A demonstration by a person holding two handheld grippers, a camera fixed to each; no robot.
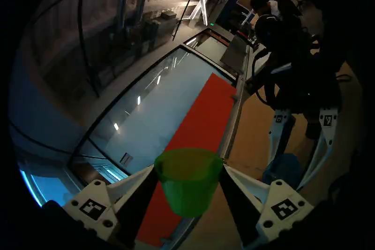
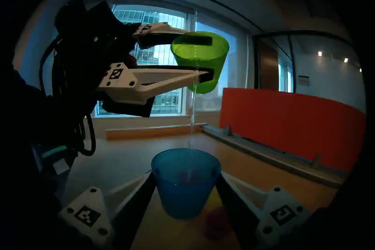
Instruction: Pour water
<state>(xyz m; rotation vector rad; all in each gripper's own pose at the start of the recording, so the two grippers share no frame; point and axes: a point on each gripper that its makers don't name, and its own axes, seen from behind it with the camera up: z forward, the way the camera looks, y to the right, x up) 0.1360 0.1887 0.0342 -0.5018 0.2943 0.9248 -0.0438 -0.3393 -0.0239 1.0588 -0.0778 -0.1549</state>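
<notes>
The green cup (image 2: 200, 57) hangs in the air, tipped over, clamped between both fingers of the left gripper (image 1: 188, 177). A thin stream of water (image 2: 192, 109) falls from its rim into the blue cup (image 2: 185, 186) just below and nearer, which the right gripper (image 2: 185, 179) clamps from both sides over the wooden bench (image 2: 117, 161). Whether the blue cup's base rests on the bench cannot be told, nor how full it is. A reddish blur (image 2: 215, 222) lies near its foot. What holds the left gripper is lost in shadow. An orange panel (image 2: 290, 118) stands at right, with windows (image 2: 154, 57) far behind.
</notes>
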